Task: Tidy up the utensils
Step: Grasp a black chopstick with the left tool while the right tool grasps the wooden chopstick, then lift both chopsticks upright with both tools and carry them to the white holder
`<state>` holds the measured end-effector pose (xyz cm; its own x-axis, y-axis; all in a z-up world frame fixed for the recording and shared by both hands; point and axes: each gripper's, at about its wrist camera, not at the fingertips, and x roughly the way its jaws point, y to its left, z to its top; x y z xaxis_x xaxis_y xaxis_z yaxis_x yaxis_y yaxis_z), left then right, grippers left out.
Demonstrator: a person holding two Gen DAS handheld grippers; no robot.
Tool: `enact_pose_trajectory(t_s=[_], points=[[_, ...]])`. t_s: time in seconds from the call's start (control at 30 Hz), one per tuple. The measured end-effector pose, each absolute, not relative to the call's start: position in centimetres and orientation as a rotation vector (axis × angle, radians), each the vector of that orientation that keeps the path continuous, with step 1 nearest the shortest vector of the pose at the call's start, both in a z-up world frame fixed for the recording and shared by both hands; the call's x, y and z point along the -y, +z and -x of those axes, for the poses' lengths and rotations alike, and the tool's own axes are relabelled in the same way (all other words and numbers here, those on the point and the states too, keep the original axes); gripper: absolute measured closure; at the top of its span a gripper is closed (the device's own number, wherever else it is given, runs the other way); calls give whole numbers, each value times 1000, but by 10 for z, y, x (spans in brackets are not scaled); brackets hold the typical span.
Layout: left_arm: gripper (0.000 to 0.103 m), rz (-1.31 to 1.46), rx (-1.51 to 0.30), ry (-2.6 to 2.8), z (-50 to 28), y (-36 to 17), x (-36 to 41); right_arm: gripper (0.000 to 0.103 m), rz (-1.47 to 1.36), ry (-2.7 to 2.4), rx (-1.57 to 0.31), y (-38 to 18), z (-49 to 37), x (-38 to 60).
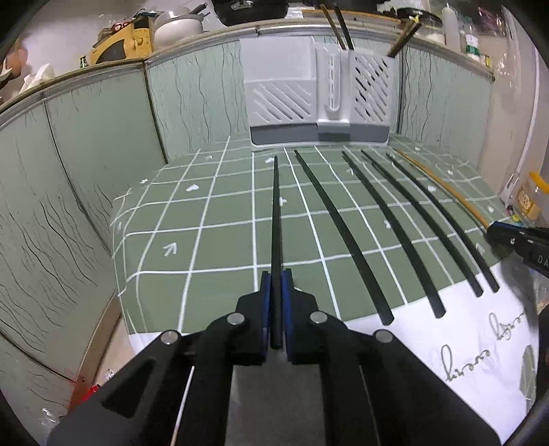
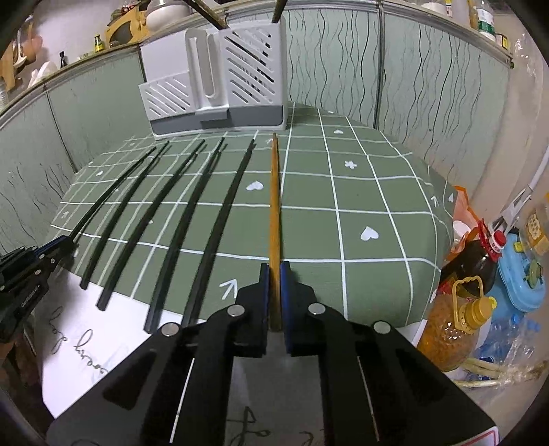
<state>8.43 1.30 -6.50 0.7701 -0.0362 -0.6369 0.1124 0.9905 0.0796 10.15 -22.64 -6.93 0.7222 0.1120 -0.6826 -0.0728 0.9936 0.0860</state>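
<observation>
In the left wrist view my left gripper (image 1: 275, 274) is shut on the near end of a black chopstick (image 1: 275, 212) that lies along the green checked cloth (image 1: 192, 212). My right gripper (image 2: 274, 266) is shut on a wooden chopstick (image 2: 274, 192), the rightmost of the row. Between them several black chopsticks (image 1: 343, 236) (image 2: 171, 219) lie side by side, pointing toward the white and grey utensil holder (image 1: 317, 92) (image 2: 216, 82) at the back. A few chopsticks stand in the holder's right slot. The right gripper shows at the left view's right edge (image 1: 494, 235), the left gripper at the right view's left edge (image 2: 67, 243).
Pale green panels (image 1: 85, 154) wall the cloth at the back and left. White printed paper (image 1: 446, 343) lies at the near edge. Right of the table stand oil bottles (image 2: 456, 329), a blue container (image 2: 521, 278) and bagged plastic bottles. Clutter fills the ledge (image 1: 154, 31) above the panels.
</observation>
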Motion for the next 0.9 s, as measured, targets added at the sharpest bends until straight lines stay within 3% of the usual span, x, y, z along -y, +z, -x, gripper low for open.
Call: enact_pose_trajectory(t_s=[0.9], points=[[97,2,-519,-160,-61,42,-49,97,-78,139,-617,20,-80,241]])
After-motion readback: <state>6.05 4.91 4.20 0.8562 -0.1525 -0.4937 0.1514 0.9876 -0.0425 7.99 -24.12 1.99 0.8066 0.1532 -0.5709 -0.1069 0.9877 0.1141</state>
